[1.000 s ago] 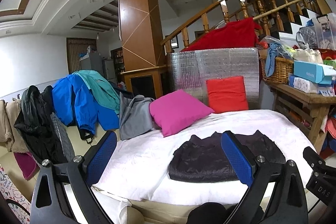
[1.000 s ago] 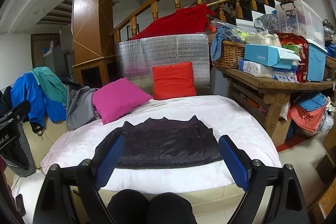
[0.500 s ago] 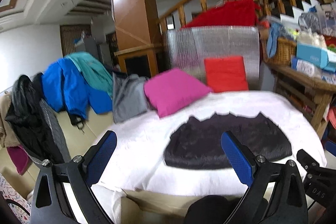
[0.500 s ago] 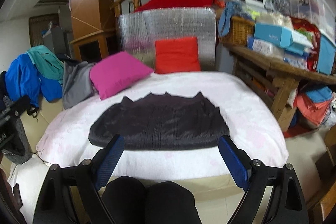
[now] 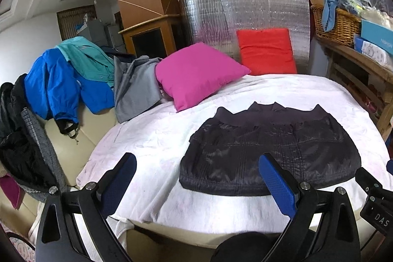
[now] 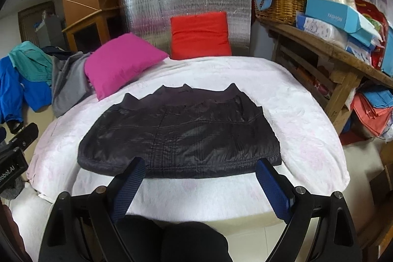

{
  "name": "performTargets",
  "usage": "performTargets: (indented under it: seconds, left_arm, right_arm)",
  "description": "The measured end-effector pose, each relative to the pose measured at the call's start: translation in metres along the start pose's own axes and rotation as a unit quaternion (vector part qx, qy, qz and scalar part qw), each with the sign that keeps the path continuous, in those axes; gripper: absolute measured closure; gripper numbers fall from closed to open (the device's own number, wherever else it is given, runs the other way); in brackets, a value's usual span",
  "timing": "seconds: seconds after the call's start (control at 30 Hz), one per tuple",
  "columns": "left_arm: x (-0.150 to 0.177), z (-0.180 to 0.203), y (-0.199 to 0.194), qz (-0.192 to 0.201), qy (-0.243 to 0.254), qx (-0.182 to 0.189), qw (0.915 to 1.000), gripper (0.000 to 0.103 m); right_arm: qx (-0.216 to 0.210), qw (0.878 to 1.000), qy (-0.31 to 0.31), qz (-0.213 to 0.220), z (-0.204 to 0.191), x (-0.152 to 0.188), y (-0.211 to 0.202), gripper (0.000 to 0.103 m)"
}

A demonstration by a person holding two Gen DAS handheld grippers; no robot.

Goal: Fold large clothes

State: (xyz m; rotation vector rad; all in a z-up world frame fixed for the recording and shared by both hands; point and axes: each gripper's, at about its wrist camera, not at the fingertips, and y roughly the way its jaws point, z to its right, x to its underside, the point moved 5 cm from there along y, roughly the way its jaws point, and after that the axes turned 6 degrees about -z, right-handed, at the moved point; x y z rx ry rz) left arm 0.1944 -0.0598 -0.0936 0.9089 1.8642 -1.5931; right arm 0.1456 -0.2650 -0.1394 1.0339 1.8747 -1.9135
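Note:
A dark shiny jacket (image 5: 270, 154) (image 6: 181, 134) lies flat on the white-covered bed (image 5: 157, 139) (image 6: 304, 119), folded into a wide band with its collar at the far side. My left gripper (image 5: 196, 174) hangs open above the bed's near edge, its right blue pad over the jacket's near hem and its left pad over bare sheet. My right gripper (image 6: 200, 177) is open too, both blue pads just short of the jacket's near hem. Nothing sits between either pair of fingers.
A pink pillow (image 5: 196, 73) and a red pillow (image 5: 266, 52) lean at the bed's far side before a silver panel (image 6: 186, 6). Blue, teal and grey clothes (image 5: 73, 82) drape a sofa at left. A cluttered wooden table (image 6: 326, 46) stands at right. Dark knees (image 6: 172, 237) show below.
Both grippers have come down and forward toward the bed, tilting downward; the jacket now looms larger and sits right at the pads. Both stay open.

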Motion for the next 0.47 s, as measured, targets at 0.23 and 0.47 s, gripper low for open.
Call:
performTargets:
  seconds: [0.23,0.47]
  left_arm:
    - [-0.008,0.008,0.032,-0.024,0.006,0.004,0.9997,0.004]
    - [-0.016,0.008,0.056,-0.018,0.002,0.021,0.9996,0.004]
  right_arm:
    - [0.005,1.0,0.008,-0.02,0.001,-0.011,0.032,0.01]
    - [-0.007,1.0,0.014,-0.022,0.008,-0.027,0.056,0.01]
